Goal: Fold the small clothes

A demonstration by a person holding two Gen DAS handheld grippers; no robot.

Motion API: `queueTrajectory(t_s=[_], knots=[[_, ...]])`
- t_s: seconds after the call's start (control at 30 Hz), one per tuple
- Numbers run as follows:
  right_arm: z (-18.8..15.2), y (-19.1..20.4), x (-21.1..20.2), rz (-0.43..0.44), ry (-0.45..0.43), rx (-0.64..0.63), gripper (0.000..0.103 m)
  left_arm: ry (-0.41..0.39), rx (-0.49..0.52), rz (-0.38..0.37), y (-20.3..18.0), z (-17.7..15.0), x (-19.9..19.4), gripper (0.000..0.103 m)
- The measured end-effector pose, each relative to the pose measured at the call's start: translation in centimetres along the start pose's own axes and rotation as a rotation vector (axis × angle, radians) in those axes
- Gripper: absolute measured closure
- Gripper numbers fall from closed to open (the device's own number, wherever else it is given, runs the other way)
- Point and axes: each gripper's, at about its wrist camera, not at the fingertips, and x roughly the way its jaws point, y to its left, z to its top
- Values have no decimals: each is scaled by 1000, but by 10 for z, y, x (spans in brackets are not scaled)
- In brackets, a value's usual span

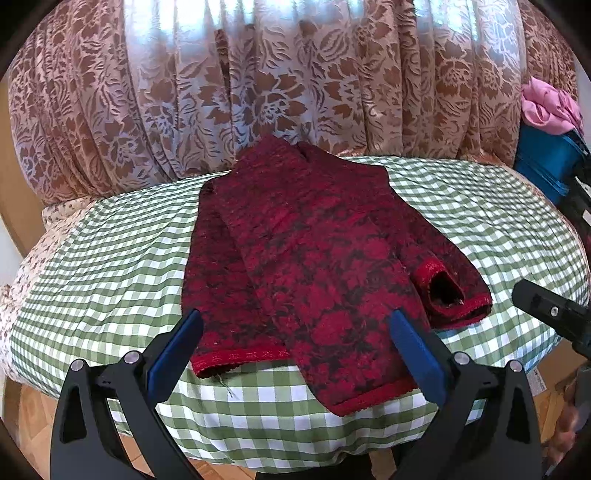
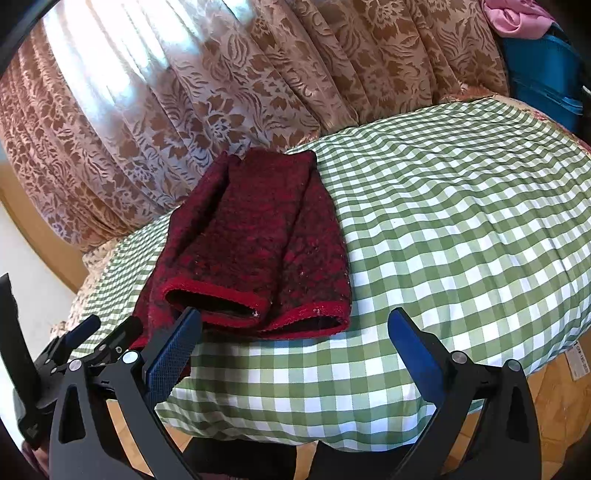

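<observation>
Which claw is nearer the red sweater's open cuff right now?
Right. The right claw has its left finger just before the open cuff of the red sweater; the left claw straddles the hem, farther left.

Cut-off and hidden bits, both wrist views

Right gripper [image 1: 550,314] only pokes in at the frame edge, fingers out of view; blurred hand [image 1: 565,424] behind it. Pink cloth [image 2: 513,16] and blue box [image 2: 539,74] clipped by the edge. Left gripper [image 2: 92,339] partly hidden. Label [image 2: 581,360] print too small to read. Red sweater [image 1: 314,258] underside folded out of sight.
</observation>
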Motion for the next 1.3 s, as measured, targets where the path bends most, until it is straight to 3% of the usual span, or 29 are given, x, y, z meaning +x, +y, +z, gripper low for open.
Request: queueTrajectory(t_s=[0.5, 0.57, 0.63, 0.73, 0.77, 0.87, 0.97, 1.03, 1.17, 1.3], knots=[[6, -3, 11, -26, 21, -15, 3, 72, 77, -22, -18, 5, 27, 3], [13, -7, 10, -35, 5, -4, 3, 84, 102, -31, -22, 6, 32, 7], [18, -10, 11, -44, -5, 7, 3, 108, 147, -54, -30, 3, 40, 20], [24, -12, 16, -57, 0, 10, 3, 147, 204, -79, -38, -4, 51, 54], [27, -11, 18, -55, 1, 7, 3, 146, 197, -87, -36, -5, 50, 60], [34, -8, 22, -37, 11, -7, 3, 120, 128, -159, -16, -1, 37, 74], [41, -3, 29, 8, 34, -24, 3, 91, -23, -253, 27, 9, 20, 85], [44, 1, 38, 57, 77, -23, 3, 65, -126, -269, 54, 16, 14, 86], [43, 20, 54, 146, 139, -43, 3, -19, -367, -206, 146, 28, 9, 86], [29, 56, 66, 168, 177, -205, 3, -59, -506, -44, 224, 34, 22, 87]])
